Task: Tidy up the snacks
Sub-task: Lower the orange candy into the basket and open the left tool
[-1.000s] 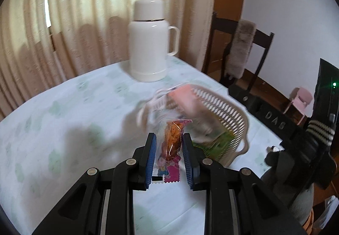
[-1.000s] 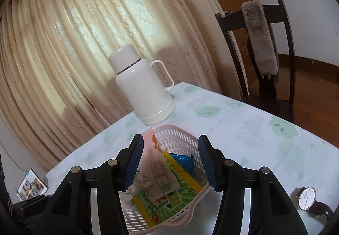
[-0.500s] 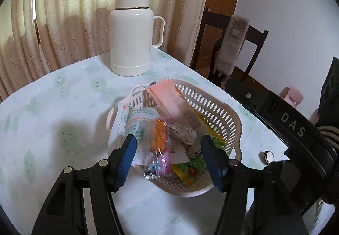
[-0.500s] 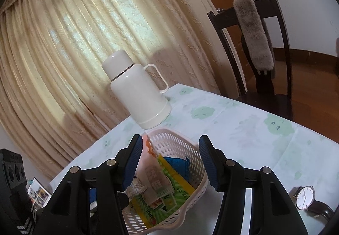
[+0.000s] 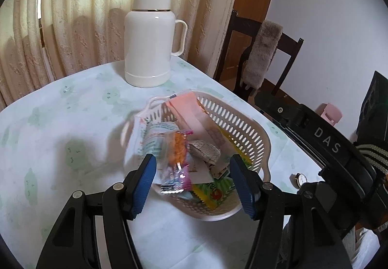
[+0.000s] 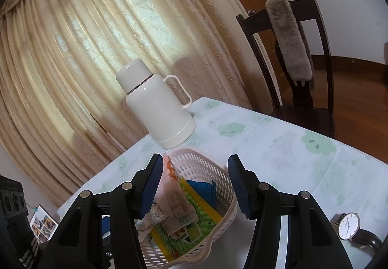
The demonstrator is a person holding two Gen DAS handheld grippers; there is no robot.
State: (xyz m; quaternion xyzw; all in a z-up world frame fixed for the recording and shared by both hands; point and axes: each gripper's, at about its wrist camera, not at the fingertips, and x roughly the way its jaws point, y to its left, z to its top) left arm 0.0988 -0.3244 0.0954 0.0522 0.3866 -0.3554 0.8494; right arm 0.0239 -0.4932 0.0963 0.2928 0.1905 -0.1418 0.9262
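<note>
A white slotted basket (image 5: 245, 128) on the table holds several snack packets. A clear packet with orange snacks and a pink end (image 5: 178, 155) lies on top of the pile, near the basket's front. My left gripper (image 5: 196, 184) is open and empty just above the basket's near rim. In the right wrist view the basket (image 6: 206, 167) holds green, blue and pale packets (image 6: 186, 213). My right gripper (image 6: 194, 184) is open and empty above the basket.
A white thermos jug (image 5: 151, 36) stands on the table behind the basket, also seen in the right wrist view (image 6: 157, 104). A wristwatch (image 6: 349, 225) lies on the tablecloth at the right. A dark chair (image 6: 300, 55) stands beyond the table. Curtains hang behind.
My left gripper opened and let the orange snack packet drop onto the pile in the basket. The left gripper moved over the basket. The right gripper stayed open and shifted slightly.
</note>
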